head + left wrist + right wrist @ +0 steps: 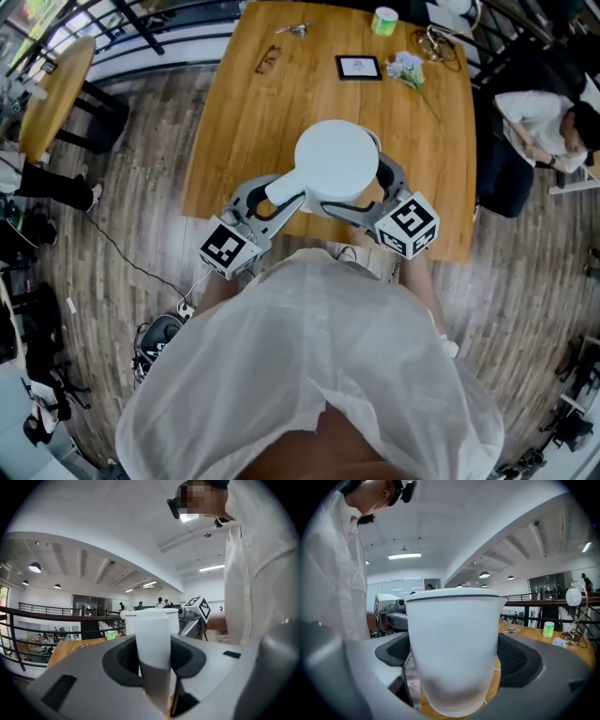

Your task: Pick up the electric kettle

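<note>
Two grippers shared the load. The left gripper [278,199] was clamped on the handle [153,639] of the electric kettle [336,161], and the right gripper [364,193] was clamped round its body, a dark ribbed pad pressed to either side. The kettle hung between them over the near edge of the wooden table [253,122], just in front of the person's white shirt [309,375].

From above the kettle showed as a plain, matte white disc: a flat round lid with a broad strap of a handle running off toward the left gripper. In the right gripper view its body [454,644] was a smooth, softly frosted tub, wider at the top and rounded in at the base, with a thin dark seam under the lid and a small pouring lip at the rim. The handle looked like a flat white band, greyer in shadow lower down.

Each gripper was pale grey moulded plastic with curved arms, and carried a cube [228,248] printed with black and white squares. The table was warm, grained honey-coloured wood with a squared edge.
</note>
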`<state>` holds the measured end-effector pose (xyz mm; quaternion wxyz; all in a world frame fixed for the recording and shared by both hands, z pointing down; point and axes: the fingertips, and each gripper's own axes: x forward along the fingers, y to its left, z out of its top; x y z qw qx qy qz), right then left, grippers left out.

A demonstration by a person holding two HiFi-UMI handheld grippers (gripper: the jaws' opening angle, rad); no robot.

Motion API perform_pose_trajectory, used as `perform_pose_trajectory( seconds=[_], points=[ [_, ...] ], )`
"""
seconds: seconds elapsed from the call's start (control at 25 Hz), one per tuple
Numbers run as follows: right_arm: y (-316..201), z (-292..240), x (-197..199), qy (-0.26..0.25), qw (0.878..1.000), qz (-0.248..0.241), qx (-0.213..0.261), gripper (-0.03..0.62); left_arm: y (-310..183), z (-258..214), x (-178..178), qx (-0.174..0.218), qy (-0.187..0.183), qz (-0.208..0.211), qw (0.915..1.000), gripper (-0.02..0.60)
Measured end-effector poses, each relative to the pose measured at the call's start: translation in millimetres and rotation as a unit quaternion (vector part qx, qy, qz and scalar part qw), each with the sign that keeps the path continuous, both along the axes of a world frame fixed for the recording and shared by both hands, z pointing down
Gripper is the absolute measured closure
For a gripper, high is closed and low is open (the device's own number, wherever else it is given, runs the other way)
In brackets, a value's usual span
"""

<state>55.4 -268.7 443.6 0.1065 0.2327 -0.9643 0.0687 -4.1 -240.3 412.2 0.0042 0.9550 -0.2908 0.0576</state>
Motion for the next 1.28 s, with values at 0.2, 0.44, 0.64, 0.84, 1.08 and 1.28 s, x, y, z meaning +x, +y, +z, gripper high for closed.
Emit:
perform_pose_trajectory(
  seconds=[0.2,0.44,0.64,0.84,1.08,1.28],
  points=[
    [10.6,-29.5,14.2,-0.02,0.999,0.022,0.016,0.042,10.6,-30.5,16.2,0.01,0.011,0.02,0.9997,0.453],
    [22.0,-49.1,29.0,-0.038,0.998,0.045,0.028,0.037,21.9,-50.2,31.1,0.019,0.011,0.037,0.9991,0.453],
    [22.7,-56.6,33.5,-0.043,0.997,0.055,0.039,0.036,23.1,-55.8,35.2,0.02,0.024,0.042,0.9986,0.454],
    [23.6,-58.9,34.0,-0.045,0.997,0.053,0.041,0.036,24.3,-58.1,35.8,0.019,0.024,0.041,0.9987,0.454],
    [24.5,-62.0,34.3,-0.044,0.996,0.049,0.054,0.036,25.8,-59.7,36.2,0.02,0.027,0.036,0.9988,0.454],
    [26.1,-60.9,31.5,-0.045,0.996,0.049,0.056,0.036,27.5,-58.7,33.5,0.02,0.029,0.033,0.9988,0.454]
  ],
)
